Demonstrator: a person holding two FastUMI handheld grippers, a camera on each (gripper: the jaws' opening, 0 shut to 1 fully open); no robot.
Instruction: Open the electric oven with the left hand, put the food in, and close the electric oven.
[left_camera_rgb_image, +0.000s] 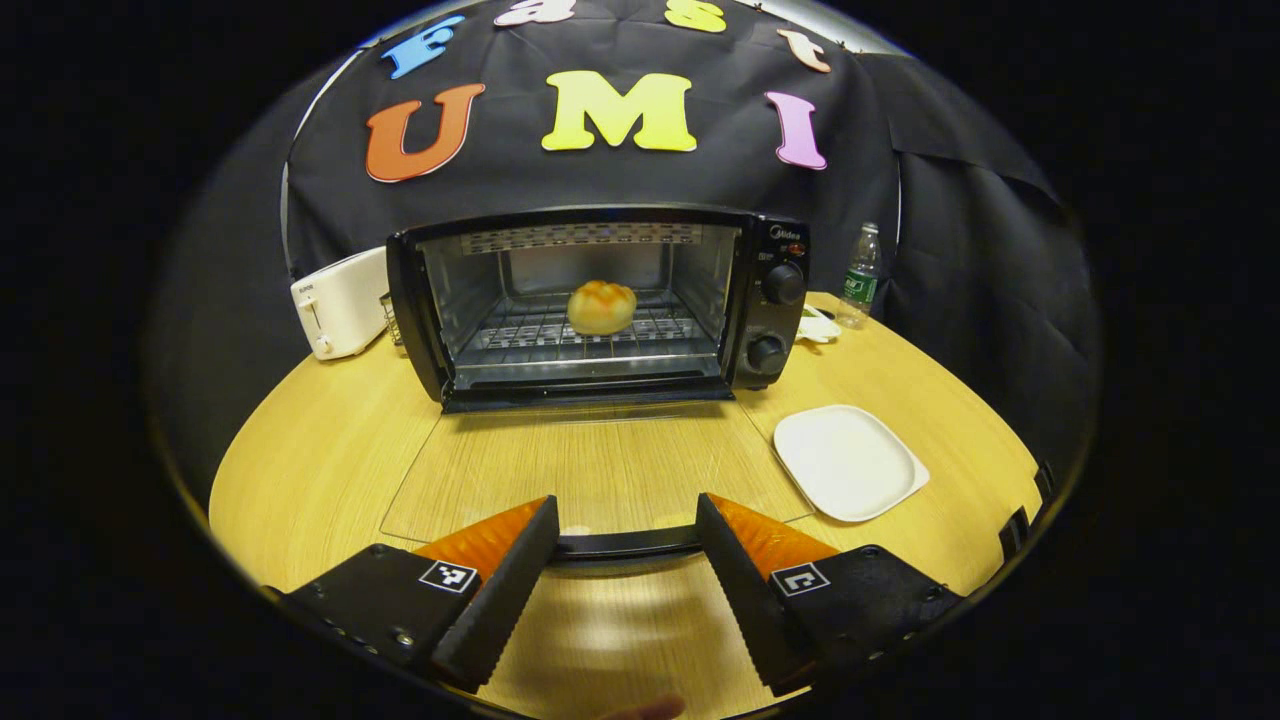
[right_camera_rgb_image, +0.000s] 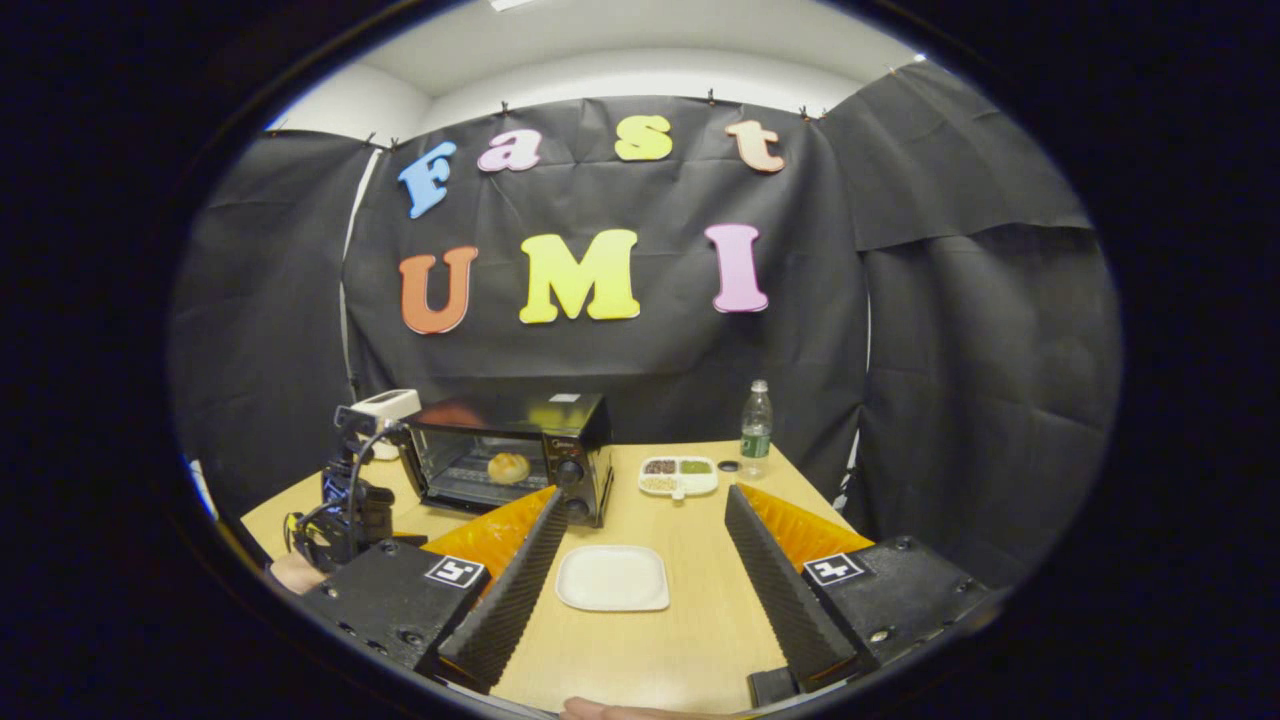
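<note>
The black electric oven (left_camera_rgb_image: 780, 290) stands at the back of the round wooden table with its glass door (left_camera_rgb_image: 600, 470) folded down flat toward me. A golden bun (left_camera_rgb_image: 601, 306) sits on the wire rack inside. My left gripper (left_camera_rgb_image: 625, 503) is open at the door's front edge, and the dark door handle (left_camera_rgb_image: 625, 545) lies between its fingers. My right gripper (right_camera_rgb_image: 645, 493) is open and holds nothing, hovering above the table on the near side of an empty white plate (right_camera_rgb_image: 612, 577). From that side the oven (right_camera_rgb_image: 585, 440) and the bun (right_camera_rgb_image: 508, 467) sit at the left.
A white toaster (left_camera_rgb_image: 340, 300) stands left of the oven. A water bottle (left_camera_rgb_image: 860, 275) and a small divided dish (right_camera_rgb_image: 678, 475) sit to the oven's right. The white plate (left_camera_rgb_image: 848, 462) lies right of the open door. The table edge curves close below both grippers.
</note>
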